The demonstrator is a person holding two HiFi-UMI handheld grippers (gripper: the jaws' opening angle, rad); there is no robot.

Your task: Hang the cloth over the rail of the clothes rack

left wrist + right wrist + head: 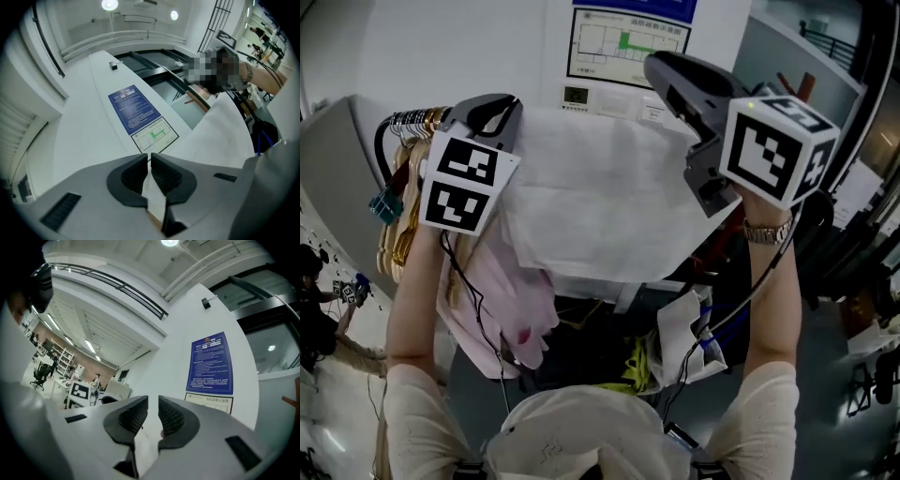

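Left gripper (150, 158): pinching cloth (600, 197) | right gripper (153, 401): pinching it too (spread between both)

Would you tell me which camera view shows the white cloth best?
The head view: the white cloth hangs spread wide between both grippers. In the left gripper view, the left gripper pinches a strip, with one stretch running right; in the right gripper view, the right gripper clamps just a bit.

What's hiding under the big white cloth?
A pink garment hangs out below the white cloth, next to wooden hangers. Whatever lies straight beneath the cloth is covered and cannot be seen.
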